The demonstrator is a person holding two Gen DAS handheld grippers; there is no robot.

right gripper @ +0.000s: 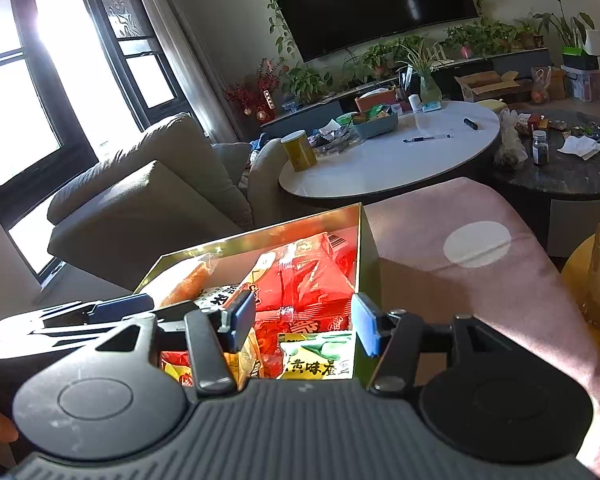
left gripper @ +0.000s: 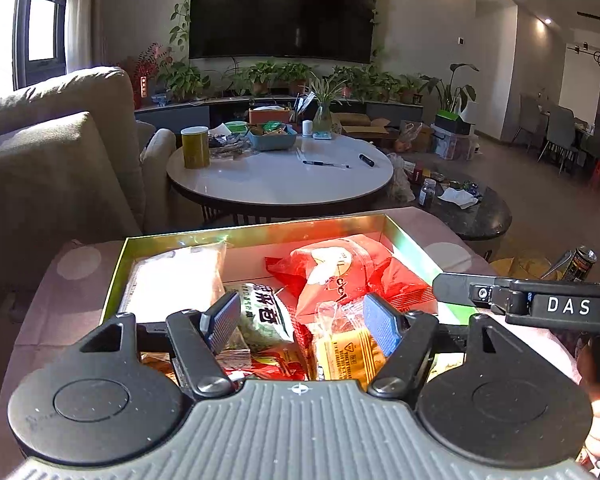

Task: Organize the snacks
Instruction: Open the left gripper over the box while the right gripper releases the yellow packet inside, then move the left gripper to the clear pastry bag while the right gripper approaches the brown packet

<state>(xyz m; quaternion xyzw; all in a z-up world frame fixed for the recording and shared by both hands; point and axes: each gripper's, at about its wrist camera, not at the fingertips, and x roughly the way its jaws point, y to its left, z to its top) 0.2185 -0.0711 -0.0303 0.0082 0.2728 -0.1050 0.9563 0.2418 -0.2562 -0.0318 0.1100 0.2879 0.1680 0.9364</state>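
Both hand-held grippers sit wide apart, gripping nothing: left hand-held gripper and right hand-held gripper hover over the gold box. Snack packets are piled inside the box, which rests on the pink counter.

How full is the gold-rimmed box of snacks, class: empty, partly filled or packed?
Partly filled. The box holds red packets, a green packet and a white one, with bare floor showing at the back.
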